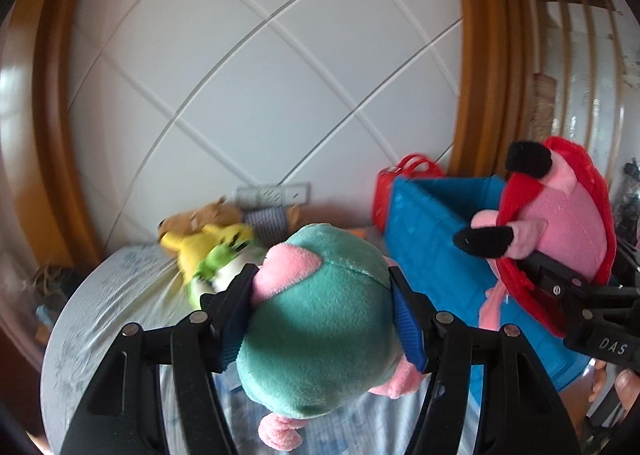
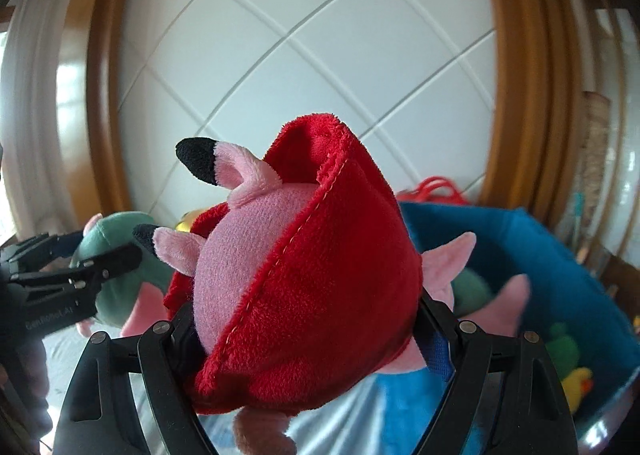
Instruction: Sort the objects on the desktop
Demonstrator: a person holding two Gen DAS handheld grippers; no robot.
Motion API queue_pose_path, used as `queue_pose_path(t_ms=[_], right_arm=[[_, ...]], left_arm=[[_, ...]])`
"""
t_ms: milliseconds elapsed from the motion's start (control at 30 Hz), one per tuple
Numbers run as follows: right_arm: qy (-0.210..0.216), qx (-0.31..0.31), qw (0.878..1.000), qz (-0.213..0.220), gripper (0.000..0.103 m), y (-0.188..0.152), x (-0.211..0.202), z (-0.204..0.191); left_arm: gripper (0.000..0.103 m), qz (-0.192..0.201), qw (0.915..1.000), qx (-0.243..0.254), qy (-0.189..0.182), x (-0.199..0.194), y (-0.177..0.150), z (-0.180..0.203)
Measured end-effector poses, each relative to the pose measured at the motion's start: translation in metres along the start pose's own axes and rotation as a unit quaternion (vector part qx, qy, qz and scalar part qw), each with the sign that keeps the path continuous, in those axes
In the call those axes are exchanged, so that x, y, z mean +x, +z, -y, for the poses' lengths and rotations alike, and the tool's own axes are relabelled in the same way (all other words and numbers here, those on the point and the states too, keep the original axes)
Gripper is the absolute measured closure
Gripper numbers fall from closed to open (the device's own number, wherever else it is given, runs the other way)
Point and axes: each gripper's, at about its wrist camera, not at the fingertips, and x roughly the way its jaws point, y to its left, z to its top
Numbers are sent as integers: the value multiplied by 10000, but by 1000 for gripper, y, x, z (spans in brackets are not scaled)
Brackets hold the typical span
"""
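Round table (image 1: 92, 319), pale cloth cover, carries all items. Blue fabric bin (image 1: 436, 255) sits on table's right side, open top; green and yellow plush (image 2: 568, 359) lie inside, partly hidden. Red bag (image 1: 404, 175) stands just behind bin. Left gripper (image 1: 320, 287): jaws clamped on teal-and-pink plush (image 1: 320, 319), lifted off the table, beside bin's left wall. Right gripper (image 2: 304, 319): jaws set wide, clamped on pink plush w/ red cape (image 2: 304, 287), raised at bin's near edge. Yellow-and-brown plush (image 1: 200, 235) lies at table rear; green plush (image 1: 216, 267) touches it, blurred.
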Motion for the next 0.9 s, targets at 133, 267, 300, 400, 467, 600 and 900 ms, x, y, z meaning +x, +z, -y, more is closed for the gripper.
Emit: queue_pose_path(t_ms=[133, 267, 300, 400, 467, 600, 900], right_arm=[[-269, 54, 9994, 225, 18, 3, -23, 59], [-440, 8, 9984, 361, 18, 6, -35, 121], [-490, 9, 9981, 369, 18, 6, -39, 141], [-622, 40, 9979, 182, 18, 1, -36, 190], [-670, 118, 9977, 41, 18, -5, -31, 222], [-588, 288, 9976, -224, 18, -27, -19, 280], [-101, 497, 9960, -732, 16, -71, 16, 313]], left_arm=[[41, 346, 9992, 79, -155, 1, 24, 56], [72, 618, 9974, 96, -369, 7, 50, 130], [72, 601, 9973, 102, -419, 12, 55, 149], [72, 300, 9970, 149, -695, 42, 67, 208], [72, 92, 9970, 161, -758, 61, 67, 239], [55, -332, 9968, 205, -694, 93, 50, 282], [26, -760, 9966, -131, 299, 107, 2, 241]])
